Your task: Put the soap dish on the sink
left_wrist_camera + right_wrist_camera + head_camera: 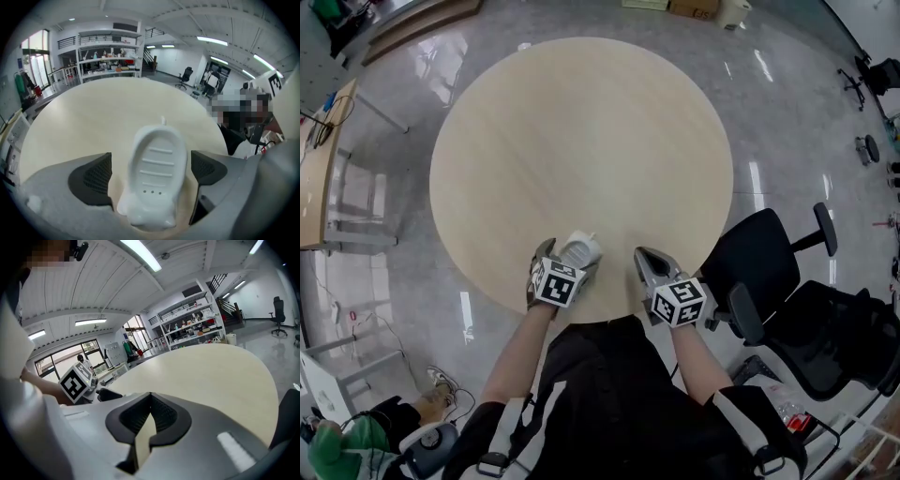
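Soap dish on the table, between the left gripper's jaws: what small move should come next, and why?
Probably draw the left gripper back and up, clear of the soap dish. Its jaws stand apart, neither pad pressing the dish, which rests on the table alone. No sink shows.

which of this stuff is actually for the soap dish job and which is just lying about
For the job:
white ribbed plastic soap dish, between the open jaws of the left hand-held gripper. No sink in view.

Just lying about:
round pale wooden table; black office chairs; right hand-held gripper, shut, empty.
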